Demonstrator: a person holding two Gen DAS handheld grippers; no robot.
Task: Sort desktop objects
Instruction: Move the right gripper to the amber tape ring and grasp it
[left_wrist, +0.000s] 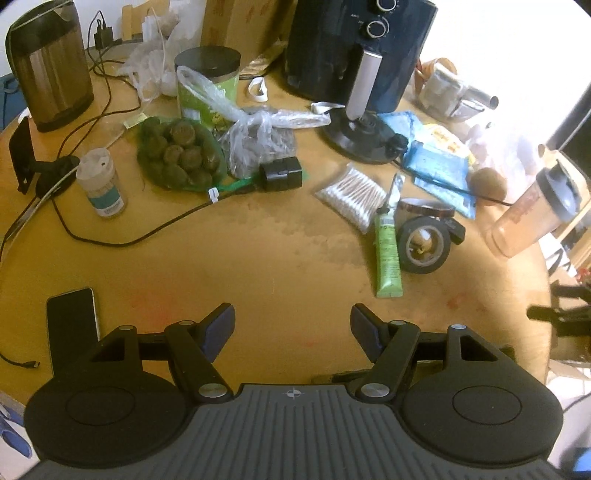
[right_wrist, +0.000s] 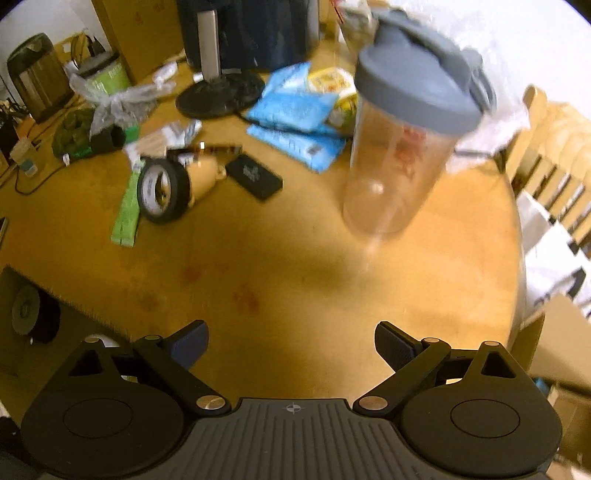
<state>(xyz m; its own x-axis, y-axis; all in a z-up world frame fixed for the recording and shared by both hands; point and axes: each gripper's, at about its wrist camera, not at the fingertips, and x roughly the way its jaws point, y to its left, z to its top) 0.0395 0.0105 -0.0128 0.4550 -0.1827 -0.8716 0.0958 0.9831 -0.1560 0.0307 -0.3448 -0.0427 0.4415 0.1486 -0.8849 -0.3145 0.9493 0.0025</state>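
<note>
Ahead of the empty, wide-open right tongs (right_wrist: 291, 345), the clear plastic shaker bottle with grey lid (right_wrist: 402, 136) looks light and slippery; grasp mid-body. Left tongs (left_wrist: 292, 328) gape empty.

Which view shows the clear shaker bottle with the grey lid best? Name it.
The right wrist view: the clear shaker bottle with the grey lid stands large and whole, though blurred. The left wrist view shows it small and distorted at the edge.

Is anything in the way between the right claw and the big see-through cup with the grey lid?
Nothing visible. The right gripper is open and empty, and only bare table lies between it and the shaker cup. The black tape roll and black case sit off to the left.
</note>
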